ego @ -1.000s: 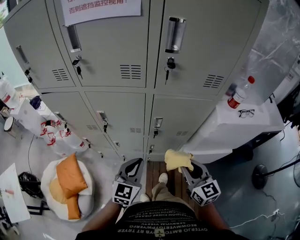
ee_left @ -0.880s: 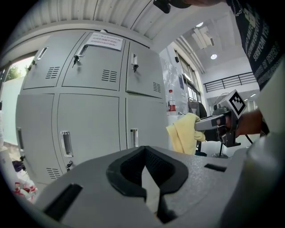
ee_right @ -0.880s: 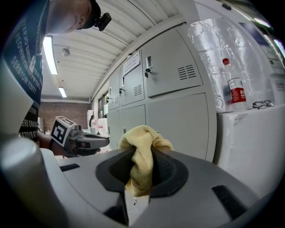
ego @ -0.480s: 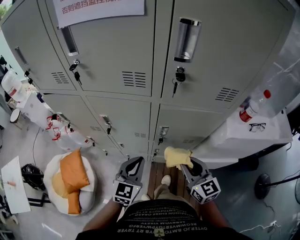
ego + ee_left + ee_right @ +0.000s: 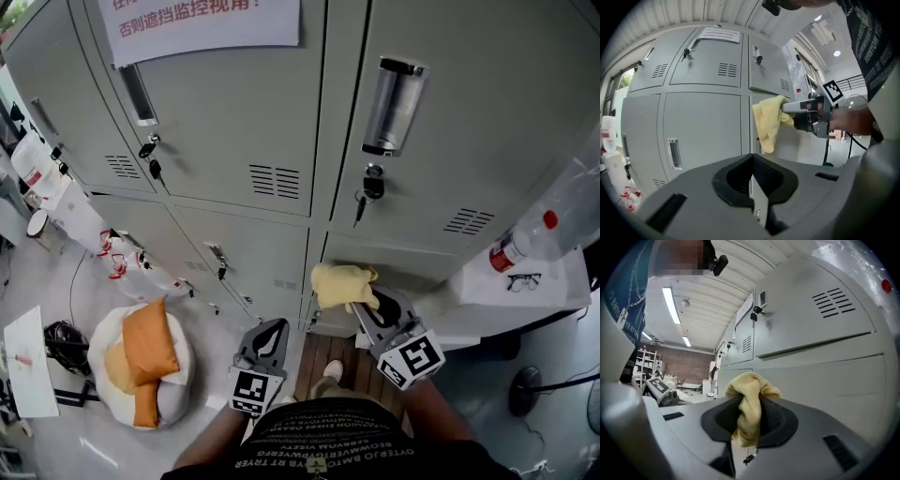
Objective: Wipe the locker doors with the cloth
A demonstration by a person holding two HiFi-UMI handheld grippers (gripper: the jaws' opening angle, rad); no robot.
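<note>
Two grippers in play, only one working: right gripper has its jaws clenched on a bunched yellow cloth, with the wad sticking out past the tips so fabric, not plastic, would meet the metal. Cloth sits up in front of the grey locker doors, close to the seam where the upper right door ends and the lower door starts, just below the dangling key; cannot tell if it touches the panel. It is held forward and raised, likely to start a wipe on that right column. Left gripper hangs low and nearer the person, jaws pressed together on nothing, probably parked out of the way since one cloth needs one tool. Paper notice on the upper door to the left would need wiping around. Bottle and glasses on the white desk at right stand well apart from the cloth. Wiping looks barely begun, judging by position alone.
</note>
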